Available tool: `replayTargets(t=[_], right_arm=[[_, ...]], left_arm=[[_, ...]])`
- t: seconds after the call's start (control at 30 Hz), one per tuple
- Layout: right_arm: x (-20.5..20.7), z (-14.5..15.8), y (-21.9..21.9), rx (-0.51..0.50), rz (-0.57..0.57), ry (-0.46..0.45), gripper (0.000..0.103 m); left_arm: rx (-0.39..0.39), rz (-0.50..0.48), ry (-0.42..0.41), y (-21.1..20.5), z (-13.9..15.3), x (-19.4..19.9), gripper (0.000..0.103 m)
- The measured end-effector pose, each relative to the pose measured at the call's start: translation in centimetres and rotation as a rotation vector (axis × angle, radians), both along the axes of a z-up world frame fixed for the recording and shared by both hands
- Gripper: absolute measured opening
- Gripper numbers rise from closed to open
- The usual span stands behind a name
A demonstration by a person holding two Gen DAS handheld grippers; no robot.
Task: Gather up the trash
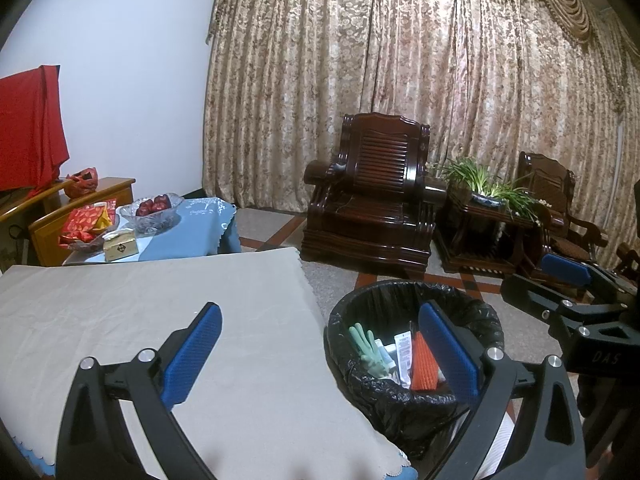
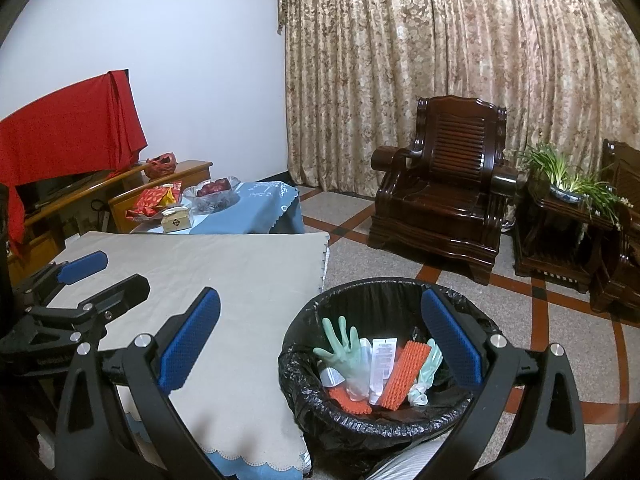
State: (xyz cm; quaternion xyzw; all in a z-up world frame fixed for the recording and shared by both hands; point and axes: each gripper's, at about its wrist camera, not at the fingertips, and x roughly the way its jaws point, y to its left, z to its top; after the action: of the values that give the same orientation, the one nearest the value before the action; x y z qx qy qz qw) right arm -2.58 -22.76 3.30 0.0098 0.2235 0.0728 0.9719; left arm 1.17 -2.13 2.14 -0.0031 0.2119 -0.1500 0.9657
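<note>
A trash bin (image 2: pixel 304 388) lined with a black bag stands on the floor beside the table; it also shows in the left wrist view (image 1: pixel 360 384). Inside lie pale green gloves (image 2: pixel 344 350), a white tube (image 2: pixel 382 364) and orange ridged pieces (image 2: pixel 402 376). My left gripper (image 1: pixel 320 354) is open and empty over the table's edge and the bin. My right gripper (image 2: pixel 320 354) is open and empty above the bin. The table (image 2: pixel 240 280) has a bare beige cloth. Each gripper shows in the other's view, the right (image 1: pixel 560 280) and the left (image 2: pixel 80 276).
A second table with a blue cloth (image 2: pixel 256 208) holds a glass fruit bowl (image 2: pixel 214 196), red packets (image 2: pixel 154 202) and a small box (image 2: pixel 176 218). Dark wooden armchairs (image 2: pixel 444 196) and a side table with a plant (image 2: pixel 568 184) stand before the curtain. Tiled floor lies between.
</note>
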Motion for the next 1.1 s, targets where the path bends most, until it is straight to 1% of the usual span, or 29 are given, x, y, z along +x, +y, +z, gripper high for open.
replayTargets(t=[1.1], right_arm=[[0.05,0.01,0.29,0.001,0.001,0.004,0.098]], left_arm=[[0.003,-0.001,0.004,0.13,0.20,-0.05,0.097]])
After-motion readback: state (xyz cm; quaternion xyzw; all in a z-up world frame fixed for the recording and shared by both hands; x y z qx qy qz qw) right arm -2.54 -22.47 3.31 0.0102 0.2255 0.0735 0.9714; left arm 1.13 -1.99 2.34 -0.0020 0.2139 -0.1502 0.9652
